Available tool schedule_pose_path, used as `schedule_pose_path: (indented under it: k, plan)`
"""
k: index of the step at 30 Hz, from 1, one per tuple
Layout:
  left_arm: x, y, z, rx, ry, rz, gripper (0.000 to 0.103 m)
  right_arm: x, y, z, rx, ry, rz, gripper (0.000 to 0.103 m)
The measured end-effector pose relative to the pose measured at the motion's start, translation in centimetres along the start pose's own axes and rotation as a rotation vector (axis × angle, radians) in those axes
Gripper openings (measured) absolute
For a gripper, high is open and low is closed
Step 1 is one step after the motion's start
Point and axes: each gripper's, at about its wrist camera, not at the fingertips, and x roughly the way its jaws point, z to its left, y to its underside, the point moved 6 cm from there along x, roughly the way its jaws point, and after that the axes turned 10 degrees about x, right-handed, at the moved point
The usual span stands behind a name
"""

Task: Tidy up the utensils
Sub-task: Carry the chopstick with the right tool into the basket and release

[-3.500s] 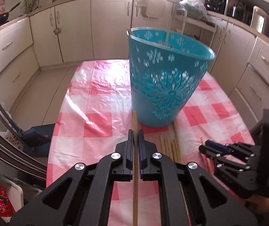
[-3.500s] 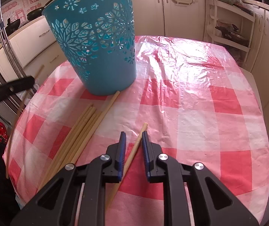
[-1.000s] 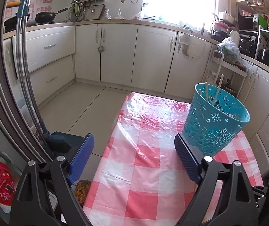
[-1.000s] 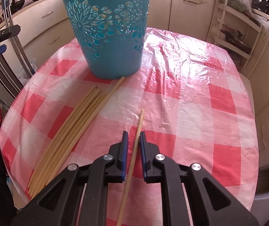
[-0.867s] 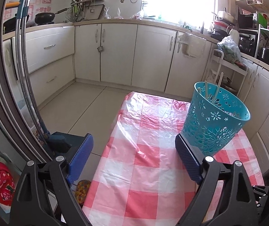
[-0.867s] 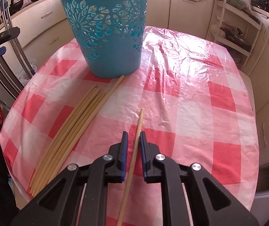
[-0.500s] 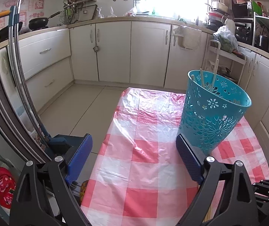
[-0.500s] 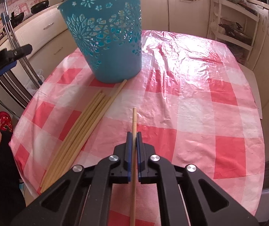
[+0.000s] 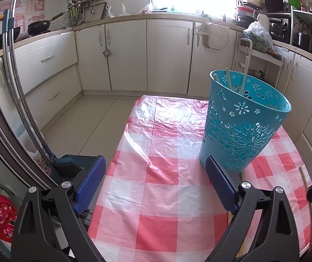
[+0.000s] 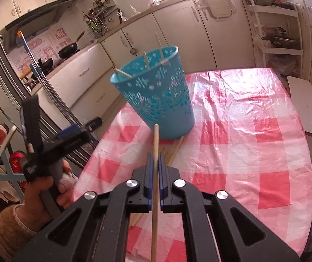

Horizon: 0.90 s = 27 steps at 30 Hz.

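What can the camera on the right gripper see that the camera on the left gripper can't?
Only the right wrist view shows the right gripper shut on a chopstick, the person's hand holding the left gripper, and loose chopsticks by the basket's foot.

Only the left wrist view shows the left gripper wide open with nothing between its pads, over the checked tablecloth.

Both show the blue basket with chopsticks standing in it.

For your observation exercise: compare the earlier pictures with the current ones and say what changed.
The right hand-held gripper closed on one chopstick and lifted it off the tablecloth. The left hand-held gripper let its chopstick go; its jaws have just been opening, empty. The blue basket and loose chopsticks stayed put.
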Motion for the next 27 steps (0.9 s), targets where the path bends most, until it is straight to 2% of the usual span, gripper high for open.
schedule_pose_path:
  k: [7, 12, 16, 21, 25, 27]
  plan:
    - [0.2, 0.3, -0.2, 0.003, 0.004, 0.014, 0.09, -2.5, -7.5, 4.6, -0.002, -0.144, -0.174, 0.005]
    - [0.4, 0.4, -0.2, -0.006, 0.012, 0.024, 0.09, -1.6, -13.3, 7.9, -0.007, -0.176, -0.307, 0.005]
    - [0.8, 0.4, -0.1, -0.02, 0.021, 0.034, 0.091, 0.9, -17.1, 8.3, 0.03, -0.123, -0.401, 0.005]
    - [1.4, 0.3, 0.2, -0.038, 0.034, 0.051, 0.091, 3.8, -19.5, 6.8, 0.041, 0.019, -0.508, 0.005]
    - [1.9, 0.2, 0.2, -0.054, 0.044, 0.06, 0.091, 6.0, -19.3, 5.8, 0.016, 0.107, -0.508, 0.005]
    - [2.1, 0.2, 0.2, -0.062, 0.049, 0.064, 0.091, 6.5, -18.9, 5.7, -0.003, 0.125, -0.491, 0.005]
